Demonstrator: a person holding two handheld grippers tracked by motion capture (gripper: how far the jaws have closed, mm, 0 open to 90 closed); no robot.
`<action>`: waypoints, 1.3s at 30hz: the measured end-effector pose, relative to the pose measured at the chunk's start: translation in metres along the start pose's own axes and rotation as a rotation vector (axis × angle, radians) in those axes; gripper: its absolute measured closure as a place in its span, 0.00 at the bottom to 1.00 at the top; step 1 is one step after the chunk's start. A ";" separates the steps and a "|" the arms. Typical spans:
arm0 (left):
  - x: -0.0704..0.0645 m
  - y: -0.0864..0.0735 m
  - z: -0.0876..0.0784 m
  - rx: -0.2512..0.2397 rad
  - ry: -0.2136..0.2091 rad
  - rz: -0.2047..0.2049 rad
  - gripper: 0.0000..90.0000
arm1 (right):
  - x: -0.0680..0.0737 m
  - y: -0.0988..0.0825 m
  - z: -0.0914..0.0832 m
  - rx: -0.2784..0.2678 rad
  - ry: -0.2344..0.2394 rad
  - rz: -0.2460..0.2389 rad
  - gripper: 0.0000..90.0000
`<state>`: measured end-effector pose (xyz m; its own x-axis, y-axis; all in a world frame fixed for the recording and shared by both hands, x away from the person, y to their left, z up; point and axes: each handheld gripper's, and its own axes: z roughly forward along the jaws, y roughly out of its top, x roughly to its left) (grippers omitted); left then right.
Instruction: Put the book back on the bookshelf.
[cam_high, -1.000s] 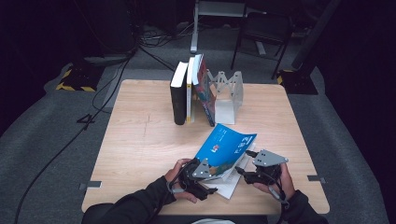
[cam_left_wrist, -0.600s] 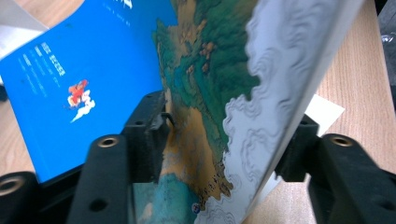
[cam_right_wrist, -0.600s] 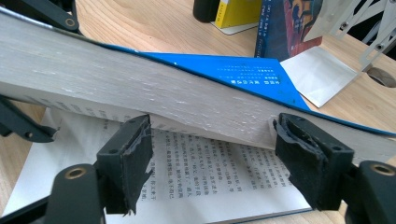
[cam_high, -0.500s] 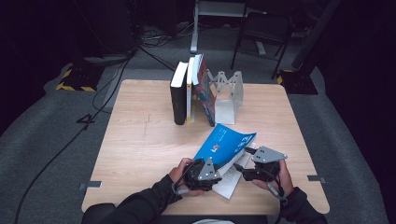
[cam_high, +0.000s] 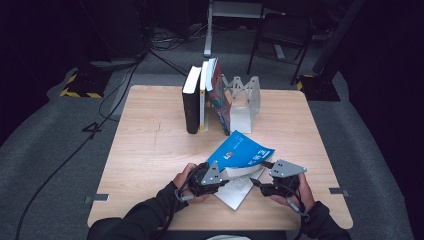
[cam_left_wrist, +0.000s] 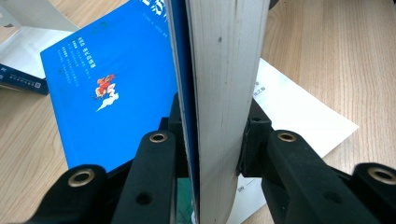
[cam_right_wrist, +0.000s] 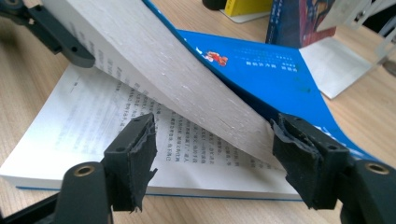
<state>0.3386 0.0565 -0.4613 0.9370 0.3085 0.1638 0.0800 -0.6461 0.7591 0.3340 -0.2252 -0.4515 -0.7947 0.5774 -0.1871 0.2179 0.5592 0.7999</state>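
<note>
Wooden table, square, far corners and near edge partly lost in the dark around. At its far middle, a row of standing books leaning on a pale metal bookend; titles too small to read. Near the front edge, an open blue book, lower half flat on the table, upper block of pages with blue cover lifted and bent upward. Printed lines on the open page visible in the right gripper view, but not readable. Left tongs just closed further, now pinching the lifted block of pages with cover between the pads; bottom of that block cut off. Right tongs spread apart, the lifted pages' edge between them; contact with the pads hard to judge.
</note>
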 end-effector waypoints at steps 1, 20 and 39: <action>0.000 0.000 0.000 0.000 0.000 0.000 0.81 | 0.000 0.000 -0.002 -0.014 -0.004 -0.006 0.40; 0.027 -0.022 -0.024 -0.010 -0.057 -0.055 0.77 | -0.014 0.005 0.041 0.082 0.034 -0.076 0.32; 0.032 -0.022 -0.033 0.033 -0.019 -0.077 0.53 | -0.004 0.009 0.042 0.106 -0.075 -0.276 0.64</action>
<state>0.3553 0.1037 -0.4514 0.9340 0.3450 0.0935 0.1628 -0.6434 0.7480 0.3627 -0.1975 -0.4670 -0.7888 0.4356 -0.4337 0.0612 0.7577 0.6497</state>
